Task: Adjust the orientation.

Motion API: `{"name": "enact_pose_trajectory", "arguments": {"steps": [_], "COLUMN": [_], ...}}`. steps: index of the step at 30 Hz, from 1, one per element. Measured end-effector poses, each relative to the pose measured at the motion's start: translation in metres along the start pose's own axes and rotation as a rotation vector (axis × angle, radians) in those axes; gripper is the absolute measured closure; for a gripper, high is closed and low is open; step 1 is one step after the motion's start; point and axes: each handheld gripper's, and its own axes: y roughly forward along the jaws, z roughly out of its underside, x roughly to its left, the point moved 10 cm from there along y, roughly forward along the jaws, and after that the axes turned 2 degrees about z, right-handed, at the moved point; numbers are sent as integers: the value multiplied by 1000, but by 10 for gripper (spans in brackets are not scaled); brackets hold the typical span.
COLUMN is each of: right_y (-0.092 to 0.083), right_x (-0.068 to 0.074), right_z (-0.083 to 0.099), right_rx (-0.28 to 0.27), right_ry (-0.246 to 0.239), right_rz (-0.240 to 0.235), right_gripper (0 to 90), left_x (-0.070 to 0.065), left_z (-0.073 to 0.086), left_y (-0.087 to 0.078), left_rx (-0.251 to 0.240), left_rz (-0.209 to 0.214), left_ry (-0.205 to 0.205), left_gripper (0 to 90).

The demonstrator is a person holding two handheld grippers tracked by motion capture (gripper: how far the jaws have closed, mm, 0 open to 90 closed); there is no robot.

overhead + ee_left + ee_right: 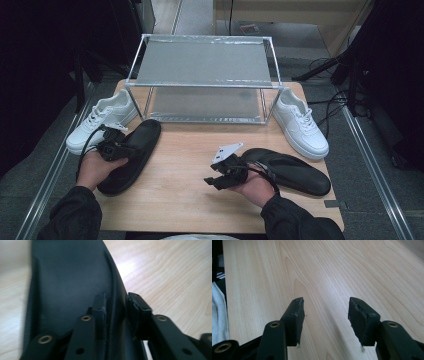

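We see our left gripper (116, 145) at the left of the frame. Its fingers (100, 307) sit on both sides of the edge of the black slipper (131, 155) lying on the worktop (190, 170). Whether they squeeze it, we cannot tell. Our right gripper (220, 177) rests at the lower middle, fingers (295, 315) spread wide with nothing between them.

Rack (204, 65) behind; sneakers (102, 120) flank it (both sides), slippers (131, 155) before them on table (190, 195).

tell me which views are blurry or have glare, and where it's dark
High view: sharp enough, the table evenly lit, its surroundings falling into deep shadow at both sides. Left gripper view: soft focus throughout, with a bright glare patch on the wood beside the black slipper. Right gripper view: wood grain crisp further out, the near jaws slightly soft, casting faint shadows.
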Motion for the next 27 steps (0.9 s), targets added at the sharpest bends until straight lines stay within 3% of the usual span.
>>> {"name": "enact_pose_trajectory", "arguments": {"steps": [6,13,21,25,27], "right_y": [-1,-4,-12,-16,-20], "right_x": [0,-2,-6,-9,-10], "right_z": [-1,-2,5,8,13], "right_rx": [-7,-25,-36,-41,-42], "right_ry": [6,11,42,54,68], "right_rz": [0,8,32,45,61], "right_gripper": [481,479,472,470,469], "left_x": [-8,-47,-91,-105,-119], "left_z": [-6,-24,-42,-48,-53], "left_y": [-13,-24,-2,8,18], "left_rx": [-14,-47,-7,8,29], "left_rz": [52,102,188,214,240], "left_ry": [-18,60,161,188,208], "left_gripper": [813,821,814,811,810]}}
